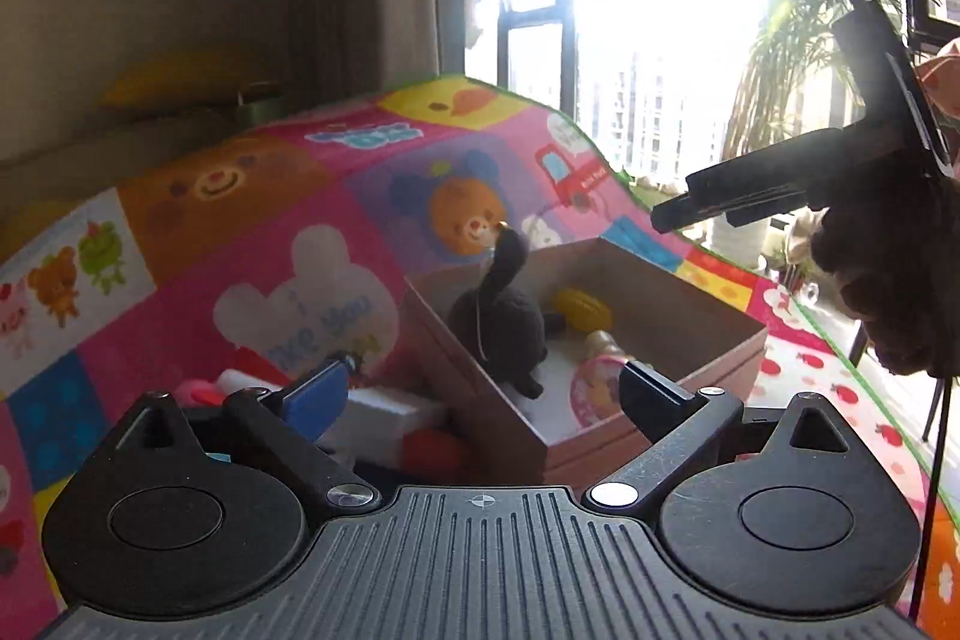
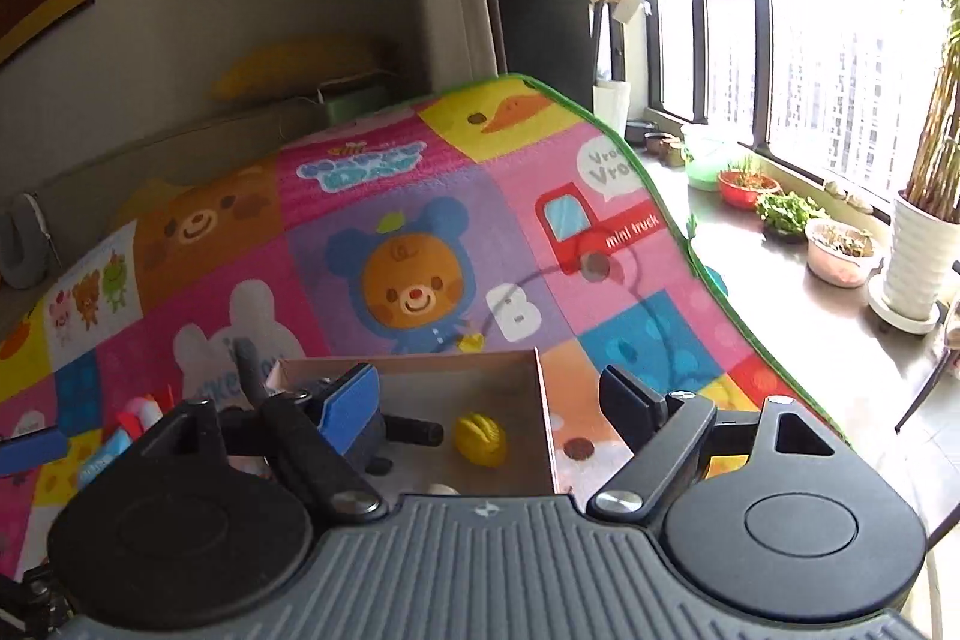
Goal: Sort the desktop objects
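Note:
A brown cardboard box (image 1: 480,400) lies on the colourful play mat (image 1: 252,244). Inside it stand a black plush toy (image 1: 498,322), a yellow toy (image 1: 582,307) and a pink round item (image 1: 594,388). My left gripper (image 1: 480,394) hangs open just before the box's near corner, with nothing between its pads. My right gripper (image 1: 690,208) floats above the box's far right side, held by a hand. In the right wrist view the right gripper (image 2: 489,400) is open over the box (image 2: 546,400), the yellow toy (image 2: 480,439) beyond it; the black toy is mostly hidden behind the blue pad.
Left of the box lie a white block (image 1: 384,412), a red piece (image 1: 432,451) and a pink piece (image 1: 198,391). The mat's green edge (image 2: 660,184) drops off at the right toward a sill with plant pots (image 2: 840,250) and a tall white planter (image 2: 915,262).

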Tool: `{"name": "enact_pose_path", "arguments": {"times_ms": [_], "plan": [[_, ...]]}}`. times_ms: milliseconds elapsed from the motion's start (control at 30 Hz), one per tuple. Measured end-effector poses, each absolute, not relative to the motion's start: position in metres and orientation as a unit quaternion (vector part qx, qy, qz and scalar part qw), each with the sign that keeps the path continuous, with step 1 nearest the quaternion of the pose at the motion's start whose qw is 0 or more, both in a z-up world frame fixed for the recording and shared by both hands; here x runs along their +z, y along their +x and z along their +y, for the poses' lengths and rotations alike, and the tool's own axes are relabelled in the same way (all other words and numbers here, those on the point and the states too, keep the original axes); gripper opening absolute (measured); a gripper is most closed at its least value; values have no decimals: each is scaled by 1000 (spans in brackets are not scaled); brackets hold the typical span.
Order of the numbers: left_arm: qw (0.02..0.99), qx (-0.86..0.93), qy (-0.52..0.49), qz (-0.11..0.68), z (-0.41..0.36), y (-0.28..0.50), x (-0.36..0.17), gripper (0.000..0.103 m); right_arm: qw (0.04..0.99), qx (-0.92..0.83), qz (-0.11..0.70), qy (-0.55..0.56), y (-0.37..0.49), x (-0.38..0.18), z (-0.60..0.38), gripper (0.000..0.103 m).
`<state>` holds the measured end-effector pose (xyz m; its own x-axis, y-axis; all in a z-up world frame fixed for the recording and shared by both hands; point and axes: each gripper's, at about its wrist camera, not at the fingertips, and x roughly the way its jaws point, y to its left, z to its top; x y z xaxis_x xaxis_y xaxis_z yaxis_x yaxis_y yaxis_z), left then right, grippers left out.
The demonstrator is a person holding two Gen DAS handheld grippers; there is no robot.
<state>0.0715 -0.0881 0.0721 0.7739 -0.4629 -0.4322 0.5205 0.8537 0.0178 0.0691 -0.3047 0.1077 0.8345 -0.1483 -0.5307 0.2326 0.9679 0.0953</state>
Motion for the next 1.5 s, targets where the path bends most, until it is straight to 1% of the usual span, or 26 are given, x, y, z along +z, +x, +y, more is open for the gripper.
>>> {"name": "enact_pose_path", "arguments": {"times_ms": [67,200,233,300,400,467,533,633,733,800,867,900,933,967,1000,1067,1100,1133,1267,1400,1500], "plan": [[937,-255,81,223,-79,63,60,100,943,-111,302,87,76,86,-309,78],[940,-221,77,247,-53,57,43,101,927,-122,344,88,86,58,-305,77],[940,-216,69,254,-46,56,40,101,924,-116,354,92,89,55,-303,77],[942,-205,55,261,-34,54,38,101,918,-101,368,104,93,50,-295,79],[946,-183,41,266,-18,52,37,102,918,-101,374,84,98,51,-278,80],[948,-160,43,272,-10,51,35,102,923,-109,362,69,98,58,-268,79],[950,-133,52,277,-3,53,32,102,940,-122,318,12,92,74,-245,79],[953,-97,49,284,14,56,28,102,956,-59,279,-62,81,91,-190,78],[954,-73,33,288,32,55,27,102,956,21,269,-115,80,95,-128,74],[954,-68,25,290,42,50,26,102,948,46,276,-148,90,88,-92,69],[954,-70,20,291,50,43,26,103,936,46,285,-204,106,72,-62,56],[954,-71,18,290,54,40,26,103,927,40,292,-231,115,62,-49,52],[954,-72,17,290,57,36,25,103,920,32,299,-250,124,54,-43,44],[955,-73,14,289,61,33,25,103,910,17,311,-272,133,42,-36,38],[955,-74,11,288,64,31,24,103,904,14,320,-281,139,35,-34,36],[955,-73,4,289,69,28,23,103,898,18,335,-286,144,30,-32,14],[954,-71,2,291,70,28,22,103,896,15,340,-286,144,30,-32,13],[954,-70,-1,292,71,29,21,103,899,14,334,-284,139,33,-33,1],[953,-77,-7,293,68,27,21,103,918,36,313,-240,108,66,-43,0],[952,-96,-7,292,55,25,25,103,929,98,338,-111,69,104,-71,0],[949,-110,1,295,42,24,26,103,918,134,374,-1,44,107,-100,0]]}}
